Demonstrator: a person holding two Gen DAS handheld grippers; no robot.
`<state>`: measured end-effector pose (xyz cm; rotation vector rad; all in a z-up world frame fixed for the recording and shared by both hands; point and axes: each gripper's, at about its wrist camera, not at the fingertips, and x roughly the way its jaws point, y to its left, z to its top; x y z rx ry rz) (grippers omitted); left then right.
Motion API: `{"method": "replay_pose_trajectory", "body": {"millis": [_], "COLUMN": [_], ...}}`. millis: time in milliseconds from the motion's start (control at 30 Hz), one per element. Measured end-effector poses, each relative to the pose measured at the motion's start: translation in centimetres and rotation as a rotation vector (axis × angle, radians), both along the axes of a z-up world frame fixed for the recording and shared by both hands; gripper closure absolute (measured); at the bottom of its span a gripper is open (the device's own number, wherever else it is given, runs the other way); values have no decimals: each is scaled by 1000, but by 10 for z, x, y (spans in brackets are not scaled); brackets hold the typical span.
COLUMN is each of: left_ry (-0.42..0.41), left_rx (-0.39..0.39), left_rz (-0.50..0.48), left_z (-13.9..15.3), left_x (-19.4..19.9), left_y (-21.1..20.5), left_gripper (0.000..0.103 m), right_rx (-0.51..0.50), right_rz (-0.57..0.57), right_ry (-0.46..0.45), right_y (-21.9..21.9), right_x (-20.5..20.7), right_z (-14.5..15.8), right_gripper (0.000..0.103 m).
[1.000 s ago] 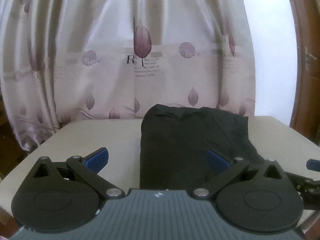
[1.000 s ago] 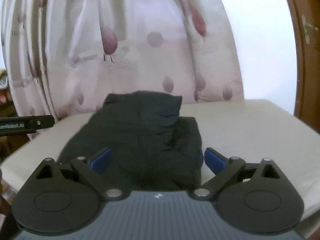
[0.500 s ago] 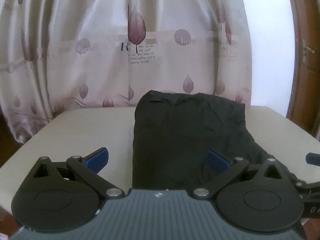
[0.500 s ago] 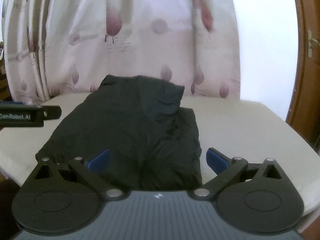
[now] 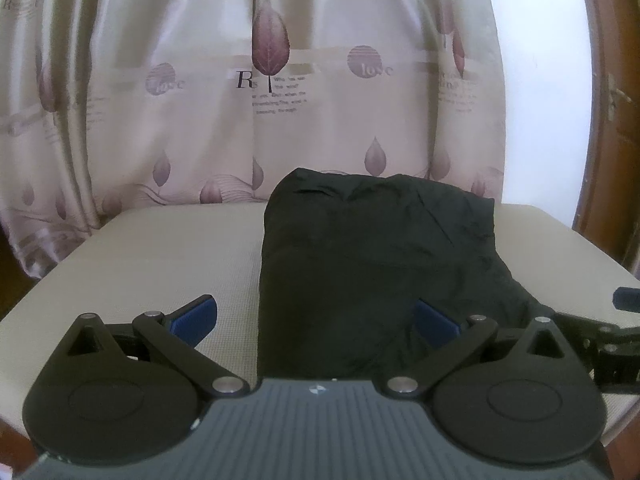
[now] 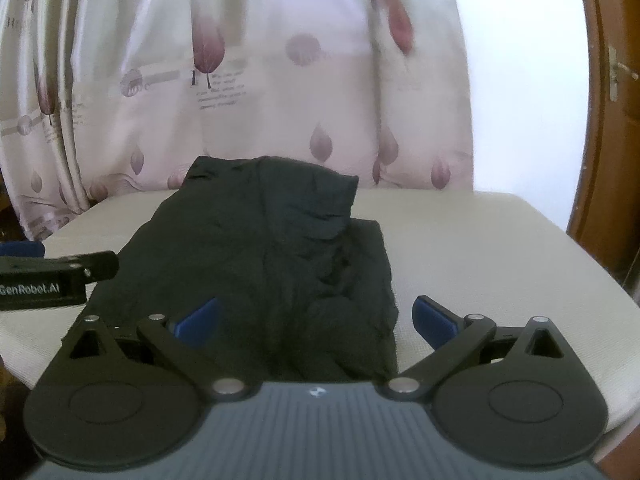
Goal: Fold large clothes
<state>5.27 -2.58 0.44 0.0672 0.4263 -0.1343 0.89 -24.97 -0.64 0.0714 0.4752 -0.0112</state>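
A black garment (image 5: pixel 372 256) lies folded into a rough rectangle on the beige table (image 5: pixel 160 248); its far part is doubled over the near part. In the right wrist view the same garment (image 6: pixel 272 256) runs from the table's back edge to the front. My left gripper (image 5: pixel 316 316) is open above the garment's near left edge, with nothing between its blue pads. My right gripper (image 6: pixel 316 316) is open over the near right corner, also holding nothing. Each gripper shows at the edge of the other's view.
A pale curtain (image 5: pixel 272 80) with purple leaf prints hangs right behind the table. A brown wooden door frame (image 5: pixel 616 100) stands at the far right beside a white wall (image 6: pixel 520 80). Bare beige table surface (image 6: pixel 480 248) lies on both sides of the garment.
Both grippers have shifted slightly over the last second, and the views have steadied, looking along the garment. The garment itself lies as before and both grippers stay open.
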Motion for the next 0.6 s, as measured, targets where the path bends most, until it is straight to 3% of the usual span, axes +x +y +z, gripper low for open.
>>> {"method": "replay_pose_trajectory", "body": {"millis": [200,600], "left_ry": [13,19], "left_rx": [-8,-9], "left_rz": [5,27], "left_z": [-1,-5], "left_x": [7,15], "left_y": [0,4], "left_gripper": [0,0], "right_rx": [75,37], "right_rz": [-2,-69], "right_ry": [24,74], "right_y": [-4,-1], "right_x": [7,30], "right_z": [2,-1], "right_gripper": [0,0]}}
